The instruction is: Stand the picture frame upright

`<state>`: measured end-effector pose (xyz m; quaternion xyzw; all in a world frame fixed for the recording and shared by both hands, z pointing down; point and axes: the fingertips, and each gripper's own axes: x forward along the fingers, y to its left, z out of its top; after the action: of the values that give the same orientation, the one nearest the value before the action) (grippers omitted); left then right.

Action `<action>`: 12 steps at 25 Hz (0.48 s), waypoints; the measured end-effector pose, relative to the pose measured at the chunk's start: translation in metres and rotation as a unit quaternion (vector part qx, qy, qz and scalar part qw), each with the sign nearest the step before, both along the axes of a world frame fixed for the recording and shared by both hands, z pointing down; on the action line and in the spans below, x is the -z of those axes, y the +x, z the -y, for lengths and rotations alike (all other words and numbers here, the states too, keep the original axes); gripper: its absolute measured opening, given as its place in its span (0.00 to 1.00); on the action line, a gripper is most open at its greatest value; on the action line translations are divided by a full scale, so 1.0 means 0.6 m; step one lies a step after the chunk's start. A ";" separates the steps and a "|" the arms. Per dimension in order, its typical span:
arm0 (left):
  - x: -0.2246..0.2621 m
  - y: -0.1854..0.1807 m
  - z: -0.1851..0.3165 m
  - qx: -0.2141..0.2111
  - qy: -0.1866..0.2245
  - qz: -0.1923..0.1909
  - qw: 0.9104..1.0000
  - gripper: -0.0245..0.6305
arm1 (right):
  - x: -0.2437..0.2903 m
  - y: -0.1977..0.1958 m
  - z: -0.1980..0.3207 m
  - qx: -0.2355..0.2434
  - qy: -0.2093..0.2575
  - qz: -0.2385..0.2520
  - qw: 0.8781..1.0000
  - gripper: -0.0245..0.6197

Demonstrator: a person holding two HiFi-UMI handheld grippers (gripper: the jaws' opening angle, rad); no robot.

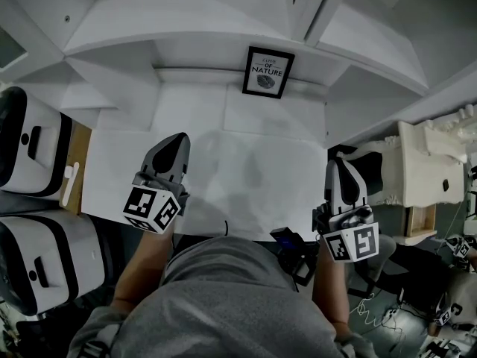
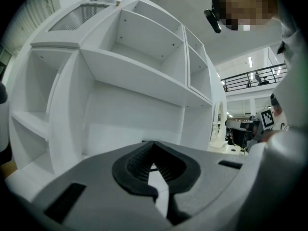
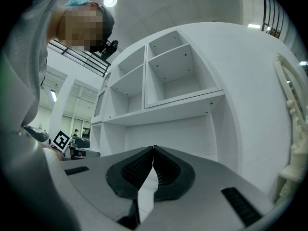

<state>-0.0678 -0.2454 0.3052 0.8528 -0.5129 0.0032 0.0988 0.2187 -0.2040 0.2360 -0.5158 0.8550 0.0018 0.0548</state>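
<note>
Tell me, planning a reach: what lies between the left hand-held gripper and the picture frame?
Only bare white shelf, in the head view, from left hand-held gripper to picture frame.

Your picture frame (image 1: 267, 72) is a small rectangle with a thin black border. Its white print reads "LOVE OF NATURE" above a grey leaf-like drawing. You'll find it at the far end of the white surface (image 1: 246, 170), a little right of centre, set against the back wall (image 1: 194, 75) of the shelf unit. Its printed face looks toward you and it seems to stand upright on its lower edge. It is turned slightly, so that edge slants down to the right.
</note>
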 end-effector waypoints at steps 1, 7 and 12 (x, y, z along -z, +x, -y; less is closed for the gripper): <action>-0.001 0.000 0.000 0.000 0.000 0.000 1.000 0.05 | 0.000 0.000 0.001 0.000 0.000 0.001 1.000 0.08; -0.007 -0.001 0.001 0.003 -0.005 0.000 1.000 0.05 | -0.005 0.001 0.005 -0.004 -0.006 -0.001 1.000 0.08; -0.009 -0.004 0.001 0.006 -0.005 0.000 1.000 0.05 | -0.006 0.000 0.008 -0.005 -0.006 -0.002 1.000 0.08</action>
<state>-0.0703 -0.2463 0.3103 0.8489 -0.5183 0.0055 0.1032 0.2188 -0.2086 0.2397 -0.5201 0.8527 -0.0024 0.0502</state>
